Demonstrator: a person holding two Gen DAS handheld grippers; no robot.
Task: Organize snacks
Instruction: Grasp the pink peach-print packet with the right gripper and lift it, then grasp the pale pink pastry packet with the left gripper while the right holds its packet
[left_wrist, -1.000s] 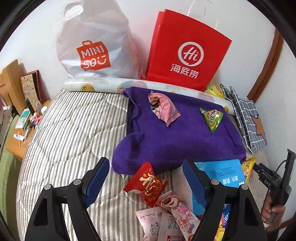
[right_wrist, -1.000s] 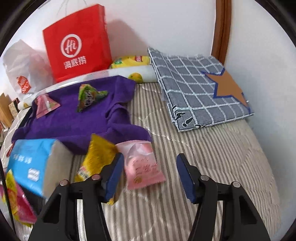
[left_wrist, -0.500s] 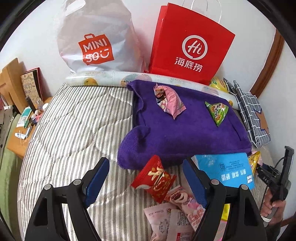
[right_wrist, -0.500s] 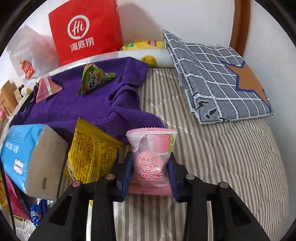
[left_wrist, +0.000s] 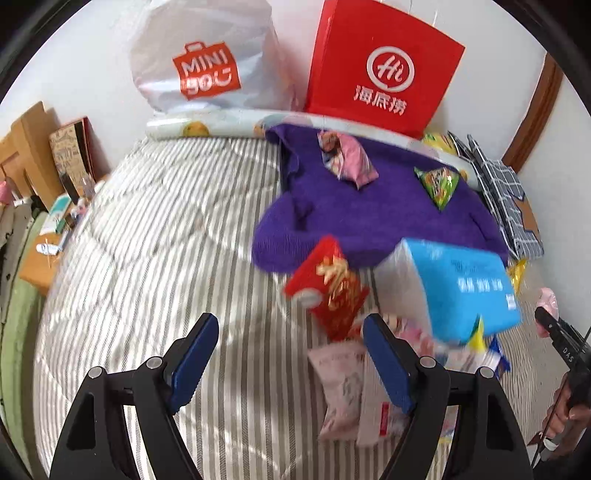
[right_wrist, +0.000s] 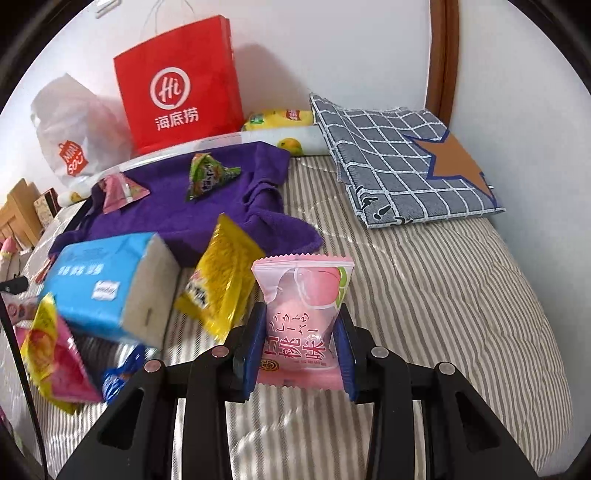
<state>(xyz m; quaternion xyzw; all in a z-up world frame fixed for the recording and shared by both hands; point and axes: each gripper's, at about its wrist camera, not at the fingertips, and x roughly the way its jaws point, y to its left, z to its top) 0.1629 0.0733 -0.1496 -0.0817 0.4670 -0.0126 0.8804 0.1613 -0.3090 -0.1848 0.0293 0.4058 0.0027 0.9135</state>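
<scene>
Pink peach snack packet (right_wrist: 303, 325) pinched in my right gripper (right_wrist: 301, 345); next, carry it to the purple towel (right_wrist: 221, 206); left gripper (left_wrist: 290, 360) spread.

**Bed surroundings from my two wrist feeds**

I see a striped bed (right_wrist: 424, 295) under everything. Against the white wall at its far edge stand a red paper bag (left_wrist: 380, 70) with a white "Hi" logo and, just to its left, a white plastic Miniso bag (left_wrist: 207, 59). A rolled fruit-print sheet (left_wrist: 192, 129) lies along their base. A crumpled purple towel (left_wrist: 369, 218) is spread in front of them. On my right feed, a folded grey checked cloth (right_wrist: 399, 162) with a brown star lies near the brown door frame (right_wrist: 439, 55). A blue tissue pack (right_wrist: 99, 284) lies near the towel's front edge. Far left, I make out wooden furniture (left_wrist: 26, 147) with blurred clutter.
</scene>
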